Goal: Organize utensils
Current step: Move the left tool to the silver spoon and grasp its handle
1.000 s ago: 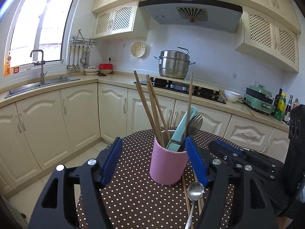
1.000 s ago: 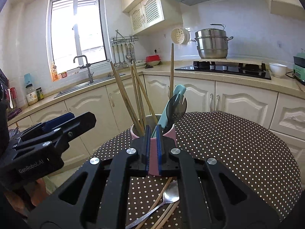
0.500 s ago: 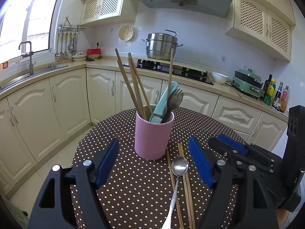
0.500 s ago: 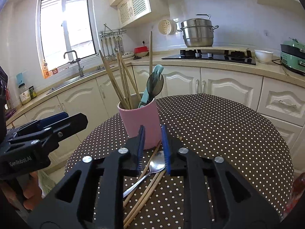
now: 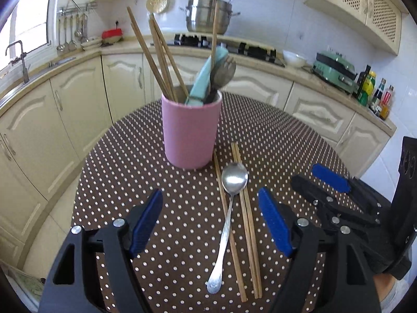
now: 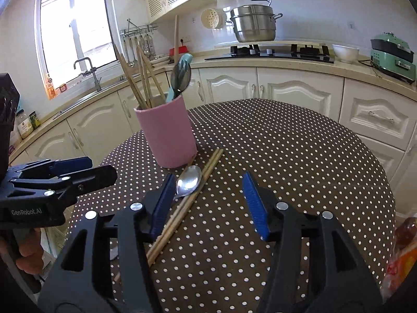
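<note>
A pink holder cup (image 5: 190, 130) stands on the round polka-dot table (image 5: 130, 182) and holds wooden chopsticks (image 5: 156, 52), a teal utensil and a dark fork. A metal spoon (image 5: 229, 208) and loose chopsticks (image 5: 247, 229) lie on the table in front of it. My left gripper (image 5: 211, 221) is open and empty, hovering above the spoon. My right gripper (image 6: 208, 203) is open and empty to the right of the spoon (image 6: 189, 180) and the loose chopsticks (image 6: 182, 208). The cup (image 6: 166, 133) stands just beyond.
Kitchen cabinets and a counter with a stove, a steel pot (image 5: 208, 15) and a green appliance (image 5: 333, 67) ring the table. A sink (image 6: 86, 73) is under the window. An orange packet (image 6: 401, 255) lies at the table's right edge.
Both grippers have pulled back from the pink cup and risen. My right gripper, shut a second ago, has opened wide. The spoon and loose chopsticks now show fully.
</note>
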`<state>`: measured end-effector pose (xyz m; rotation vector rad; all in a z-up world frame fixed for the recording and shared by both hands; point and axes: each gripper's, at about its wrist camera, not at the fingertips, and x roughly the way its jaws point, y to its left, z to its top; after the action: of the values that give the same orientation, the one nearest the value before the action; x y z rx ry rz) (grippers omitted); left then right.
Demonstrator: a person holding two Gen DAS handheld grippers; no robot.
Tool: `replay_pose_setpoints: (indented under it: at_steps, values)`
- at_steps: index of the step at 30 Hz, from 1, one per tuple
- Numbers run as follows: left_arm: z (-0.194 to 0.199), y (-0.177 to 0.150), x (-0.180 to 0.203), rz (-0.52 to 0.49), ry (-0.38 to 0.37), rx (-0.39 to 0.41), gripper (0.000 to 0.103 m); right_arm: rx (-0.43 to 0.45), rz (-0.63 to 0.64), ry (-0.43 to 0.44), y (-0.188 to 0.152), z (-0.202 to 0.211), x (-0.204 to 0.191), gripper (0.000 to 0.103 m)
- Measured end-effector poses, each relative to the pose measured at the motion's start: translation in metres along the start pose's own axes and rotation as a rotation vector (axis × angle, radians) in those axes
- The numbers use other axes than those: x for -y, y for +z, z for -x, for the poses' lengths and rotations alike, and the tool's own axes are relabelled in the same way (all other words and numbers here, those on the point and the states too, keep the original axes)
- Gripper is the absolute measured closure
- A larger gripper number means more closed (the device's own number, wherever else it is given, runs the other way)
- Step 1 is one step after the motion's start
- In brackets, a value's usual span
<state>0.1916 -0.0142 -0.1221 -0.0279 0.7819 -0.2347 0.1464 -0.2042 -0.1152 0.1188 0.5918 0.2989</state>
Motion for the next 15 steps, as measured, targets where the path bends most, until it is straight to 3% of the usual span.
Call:
replay_pose_setpoints:
  at_steps: [8,15]
  values:
    - [-0.028,-0.017,-0.009,-0.003,-0.035,-0.146,0.029,-0.02,-0.057,-0.008,-0.01,0.001,0.016,0.046]
    - [-0.043,-0.021,-0.009,-0.015,-0.055,-0.187,0.029,-0.035,-0.07,0.004,-0.008,-0.001,0.02,0.046]
